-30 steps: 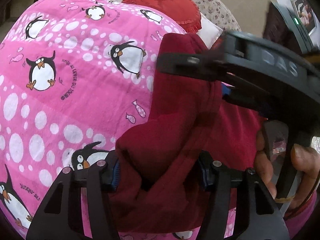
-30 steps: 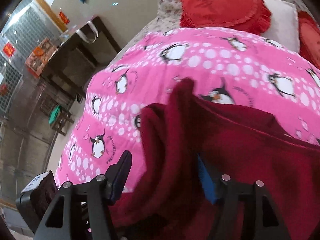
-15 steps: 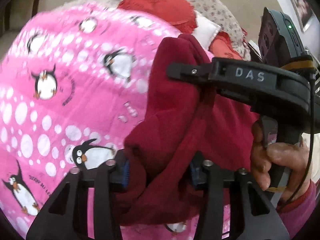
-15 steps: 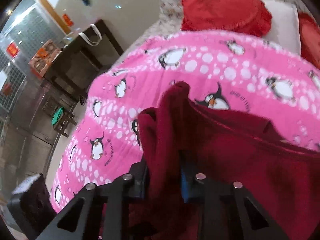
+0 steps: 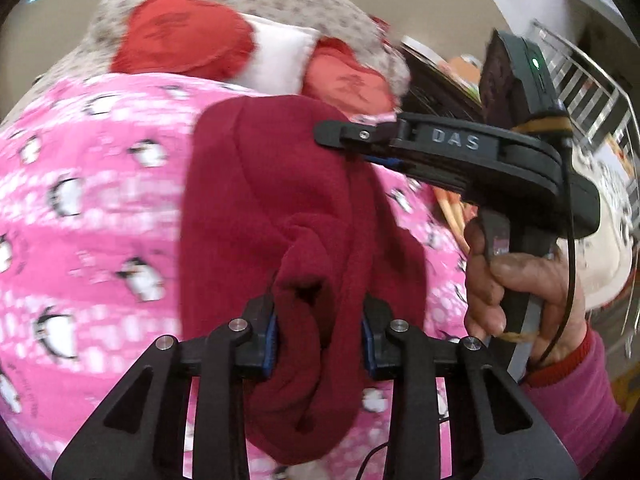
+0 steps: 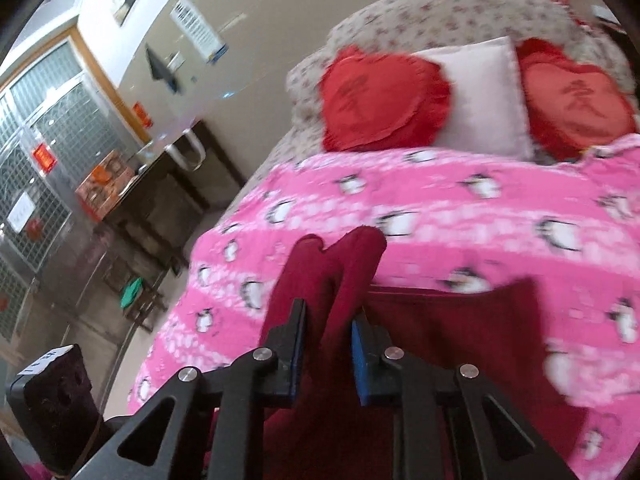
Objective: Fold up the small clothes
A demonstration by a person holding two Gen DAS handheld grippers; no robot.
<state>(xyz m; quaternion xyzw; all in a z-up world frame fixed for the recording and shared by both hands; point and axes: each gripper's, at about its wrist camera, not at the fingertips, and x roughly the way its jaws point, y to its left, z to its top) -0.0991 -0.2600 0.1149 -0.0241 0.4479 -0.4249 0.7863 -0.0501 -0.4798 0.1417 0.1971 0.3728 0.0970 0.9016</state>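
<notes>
A dark red garment (image 5: 280,208) hangs bunched above the pink penguin blanket (image 5: 92,216) on the bed. My left gripper (image 5: 318,334) is shut on a thick fold of it. My right gripper (image 6: 326,350) is shut on another edge of the same garment (image 6: 448,328); it also shows from the side in the left wrist view (image 5: 360,142), held in a hand, pinching the cloth's upper right edge. The garment stretches between the two grippers.
Two red heart cushions (image 6: 380,100) (image 6: 576,100) and a white pillow (image 6: 480,100) lie at the bed's head. A dark side table (image 6: 160,188) with boxes stands left of the bed. A metal rack (image 5: 592,80) stands at the right.
Both grippers have lifted the garment and raised their view toward the bed's head. My right gripper has closed tighter on the cloth edge. The frames are blurred by motion.
</notes>
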